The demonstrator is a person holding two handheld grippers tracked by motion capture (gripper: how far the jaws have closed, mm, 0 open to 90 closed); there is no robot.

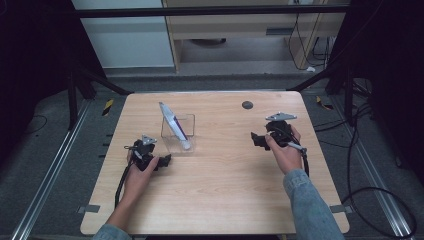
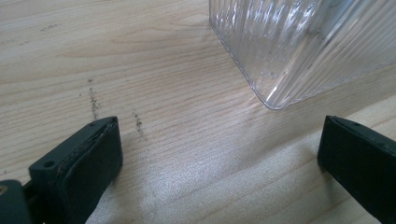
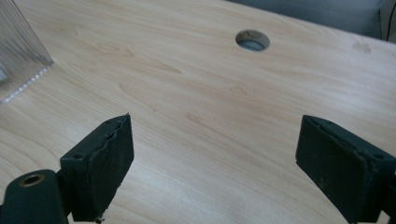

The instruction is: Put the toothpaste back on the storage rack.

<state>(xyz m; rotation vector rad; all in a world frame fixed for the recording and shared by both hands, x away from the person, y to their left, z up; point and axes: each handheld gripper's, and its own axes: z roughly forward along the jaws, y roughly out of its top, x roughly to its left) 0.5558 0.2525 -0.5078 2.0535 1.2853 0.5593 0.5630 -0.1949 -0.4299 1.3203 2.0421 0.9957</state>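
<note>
A clear ribbed square container [image 1: 178, 133] stands on the wooden table [image 1: 220, 200], left of centre. A long tube-like item with a purple stripe [image 1: 174, 125] leans inside it, its top sticking out toward the back left. My left gripper [image 1: 166, 160] rests on the table just in front of the container's near left corner [image 2: 275, 60], jaws open and empty [image 2: 219, 158]. My right gripper [image 1: 256, 140] is at the right side of the table, pointing left, open with only bare wood between its pads [image 3: 215, 163]. The container's edge [image 3: 18, 65] lies far off to its left.
A round cable hole [image 1: 247, 105] [image 3: 252, 40] sits in the table near the back edge. Dark frame rails and cables surround the table on the floor. Both forearms reach in from the near edge.
</note>
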